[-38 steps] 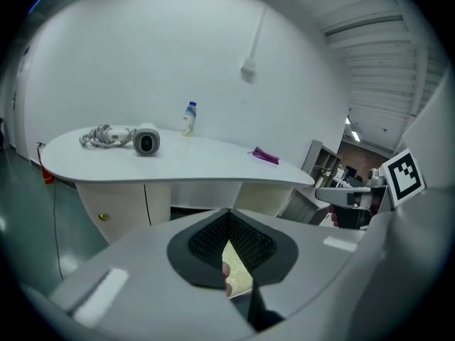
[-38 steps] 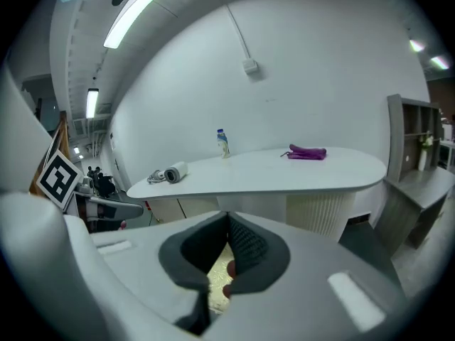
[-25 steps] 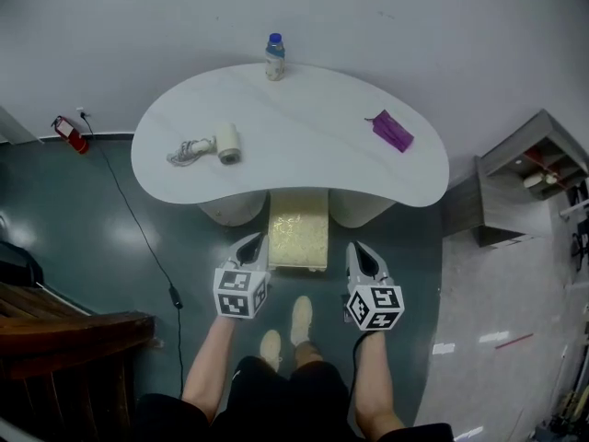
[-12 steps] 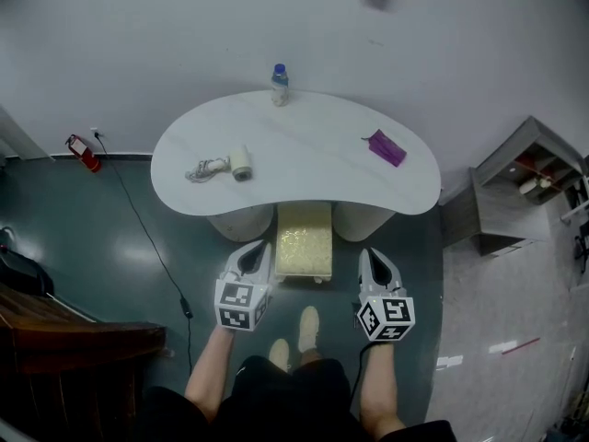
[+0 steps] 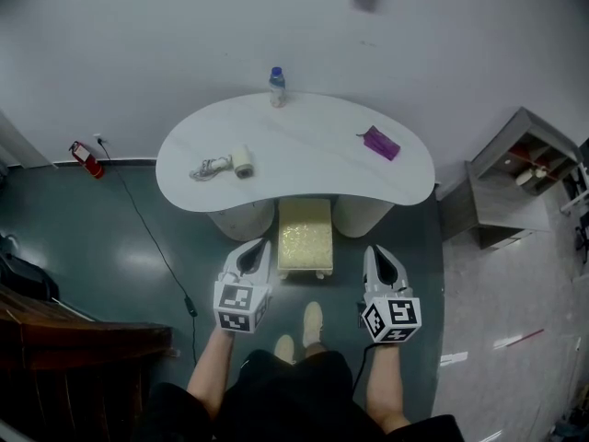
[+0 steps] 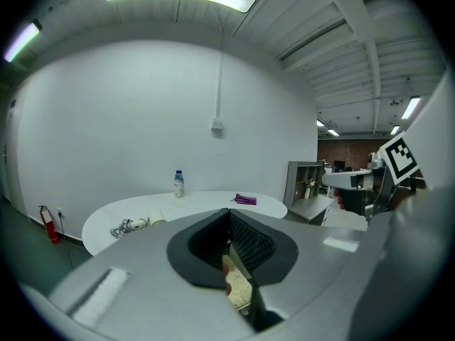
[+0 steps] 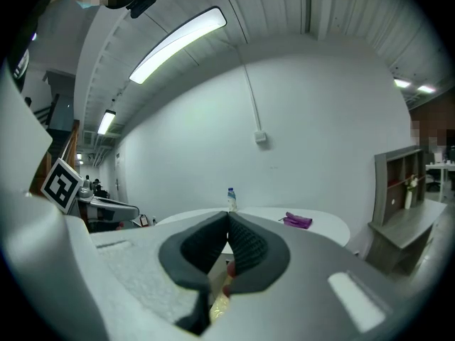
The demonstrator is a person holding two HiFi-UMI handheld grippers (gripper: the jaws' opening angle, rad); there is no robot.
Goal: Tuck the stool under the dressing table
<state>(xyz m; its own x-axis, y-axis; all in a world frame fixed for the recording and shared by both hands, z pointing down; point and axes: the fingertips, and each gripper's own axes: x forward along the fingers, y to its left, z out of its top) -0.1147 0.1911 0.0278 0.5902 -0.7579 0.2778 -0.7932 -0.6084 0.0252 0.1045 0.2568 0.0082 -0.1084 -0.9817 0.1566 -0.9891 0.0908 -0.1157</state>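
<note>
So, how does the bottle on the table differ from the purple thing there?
The bottle stands upright at the back edge of the table; the purple pouch lies flat near its right end. The bottle is pale, blue-capped; the pouch is all purple. Both rest on it.

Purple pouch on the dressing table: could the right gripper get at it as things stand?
Probably yes: the dressing table is bare around the purple pouch, and nothing stands between it and the right gripper, though its shut jaws must open first.
</note>
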